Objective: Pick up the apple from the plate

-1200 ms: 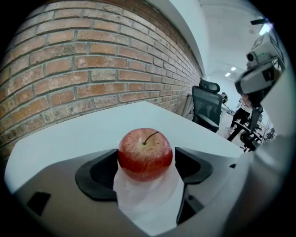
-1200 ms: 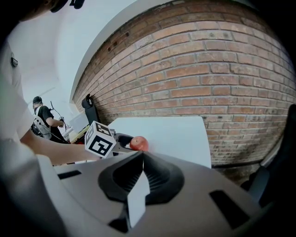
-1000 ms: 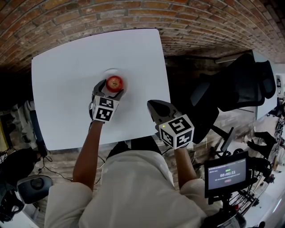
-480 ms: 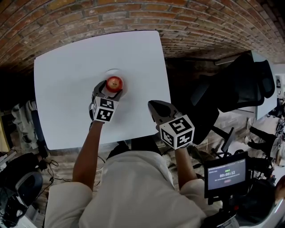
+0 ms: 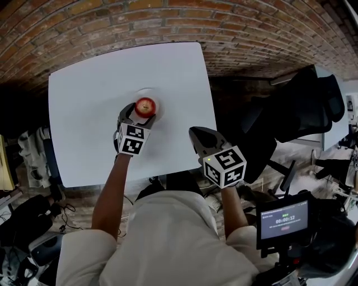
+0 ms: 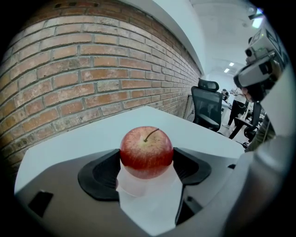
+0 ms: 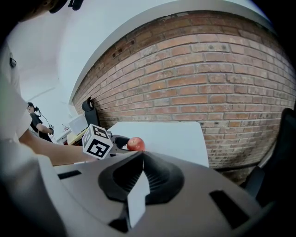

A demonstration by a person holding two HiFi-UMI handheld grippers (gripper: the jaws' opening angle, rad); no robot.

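Count of things first: one apple (image 5: 145, 106), one white plate (image 5: 140, 93), one white tabletop (image 5: 89, 123), and two claws, each with one marker cube on it. Beside the tabletop stands one black office chair (image 5: 302, 106), and low at the right there is one small screen (image 5: 282, 219). A brick wall (image 5: 168, 17) runs behind the tabletop.

The apple is red, with its stem up, and it sits on the plate near the middle of the tabletop. The left claw (image 6: 146, 159) reaches down to it from the person's side. Its jaws stand wide, one on each side of the apple, and the black pads (image 6: 104, 172) lie against the fruit's sides. These jaws have just been closing a little, with the apple between them. The right claw (image 7: 140, 156) hangs over the near right edge of the tabletop, well apart from the plate. Its jaws are together at the tips and hold nothing.

Compared with one second ago, little differs. The apple is on the same plate and both claws keep almost the same places. The whole tabletop lies slightly more to the right and lower in the head view, so more of the dark clutter at the left edge shows. The counter on the screen is one second further.
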